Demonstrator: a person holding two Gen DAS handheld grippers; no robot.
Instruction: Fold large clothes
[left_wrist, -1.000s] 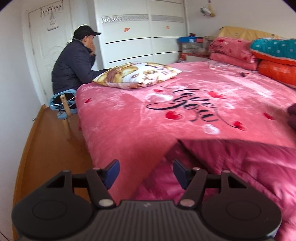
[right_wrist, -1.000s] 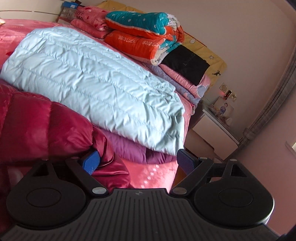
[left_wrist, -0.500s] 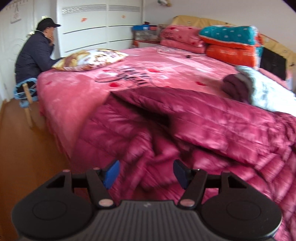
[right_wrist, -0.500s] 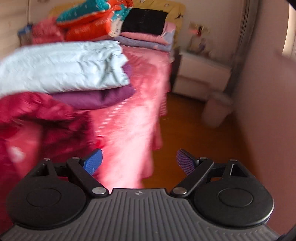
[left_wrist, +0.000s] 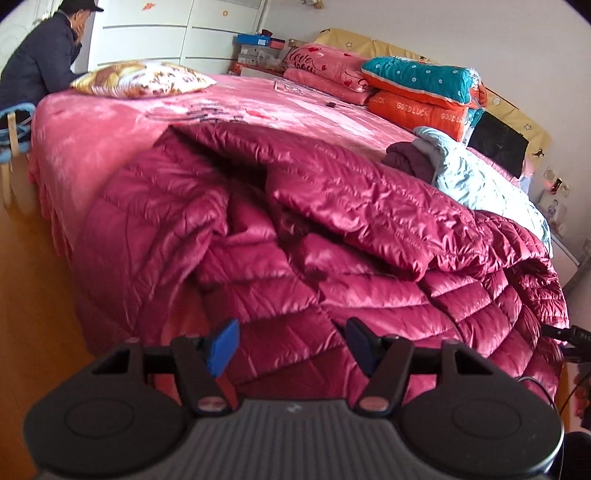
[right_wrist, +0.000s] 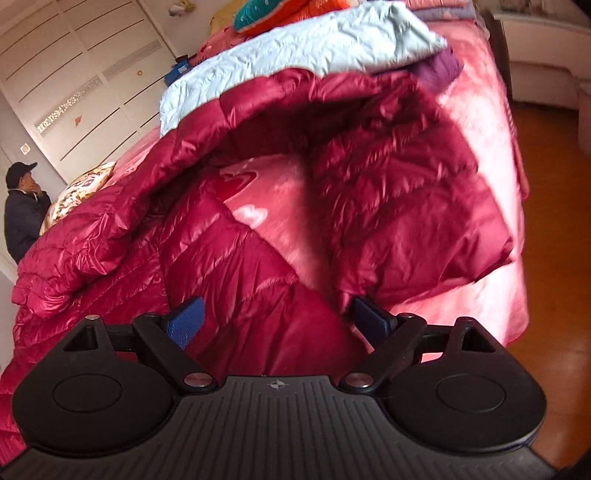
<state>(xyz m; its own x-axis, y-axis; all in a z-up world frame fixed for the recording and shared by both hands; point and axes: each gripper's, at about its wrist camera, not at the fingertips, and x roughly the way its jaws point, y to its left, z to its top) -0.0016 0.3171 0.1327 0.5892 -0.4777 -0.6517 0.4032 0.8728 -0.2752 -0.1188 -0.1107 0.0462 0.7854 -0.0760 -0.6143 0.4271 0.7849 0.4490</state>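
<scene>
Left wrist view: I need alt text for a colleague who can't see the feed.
A crumpled dark red puffer coat lies heaped at the near edge of a pink bed, with the left hand-held gripper open just in front of it, holding nothing. Behind it are a folded light blue jacket, stacked quilts and a seated person.

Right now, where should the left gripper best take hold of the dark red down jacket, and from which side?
Probably the left gripper, now open, should pinch the dark red down jacket at its near hem, which hangs over the bed edge, coming straight ahead from the foot side. That edge is thin and free; the middle is bunched in thick folds.
</scene>
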